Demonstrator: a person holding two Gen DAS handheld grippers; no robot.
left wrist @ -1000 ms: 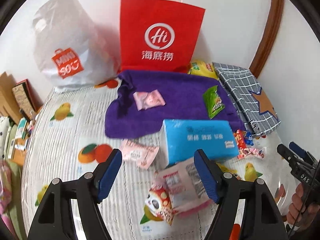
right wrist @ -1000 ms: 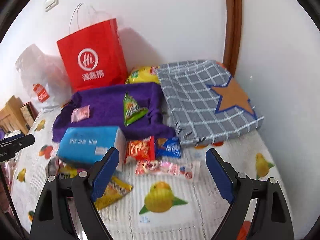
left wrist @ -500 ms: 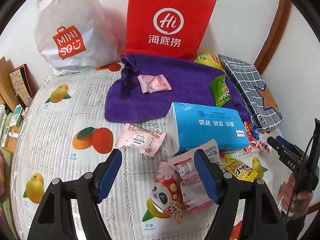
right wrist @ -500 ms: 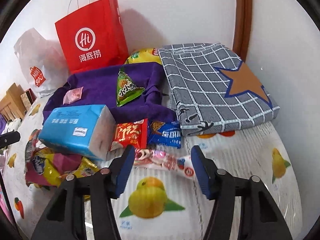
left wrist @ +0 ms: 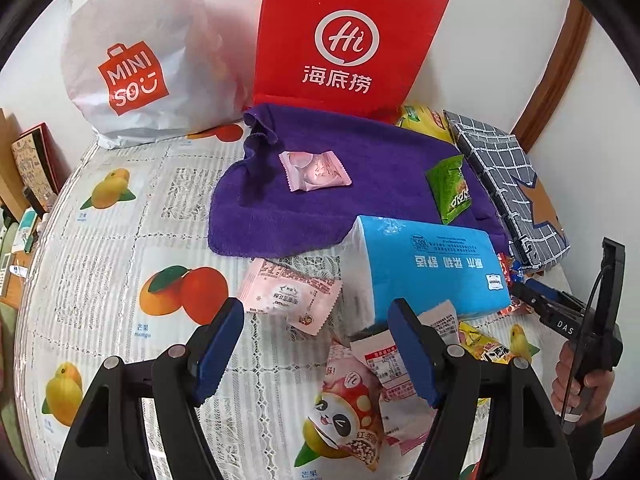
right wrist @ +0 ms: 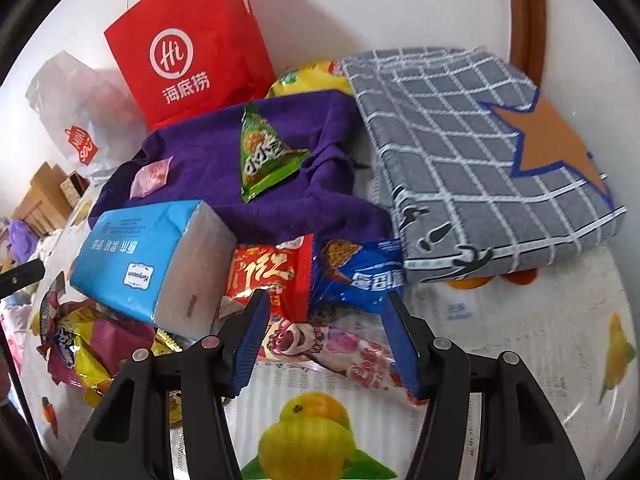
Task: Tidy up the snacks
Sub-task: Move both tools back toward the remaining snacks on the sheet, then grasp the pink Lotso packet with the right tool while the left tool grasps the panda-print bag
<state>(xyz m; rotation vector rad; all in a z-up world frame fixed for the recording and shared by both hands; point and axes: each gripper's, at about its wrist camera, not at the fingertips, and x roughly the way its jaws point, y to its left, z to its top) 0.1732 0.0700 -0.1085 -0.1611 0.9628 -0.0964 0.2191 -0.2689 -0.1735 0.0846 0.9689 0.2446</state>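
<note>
Snack packets lie around a blue tissue pack (left wrist: 424, 264) on a fruit-print tablecloth (left wrist: 100, 260). My left gripper (left wrist: 320, 344) is open above a pink packet (left wrist: 292, 292) and a panda packet (left wrist: 348, 420). My right gripper (right wrist: 326, 340) is open, its fingers on either side of a long pink strawberry-bear packet (right wrist: 320, 344) without touching it. Just beyond lie a red packet (right wrist: 272, 276) and a blue packet (right wrist: 360, 276). A green packet (right wrist: 264, 152) and a small pink packet (right wrist: 150, 174) lie on a purple towel (right wrist: 208, 184).
A red paper bag (left wrist: 344, 40) and a white MINISO bag (left wrist: 136, 60) stand against the back wall. A folded grey checked cloth (right wrist: 480, 152) lies at the right. A yellow bag (right wrist: 308, 76) sits behind the towel. More packets (right wrist: 80, 348) lie left of the tissue pack.
Both grippers moved forward and lower toward the table. My right gripper narrowed its opening and now brackets the strawberry-bear packet.
</note>
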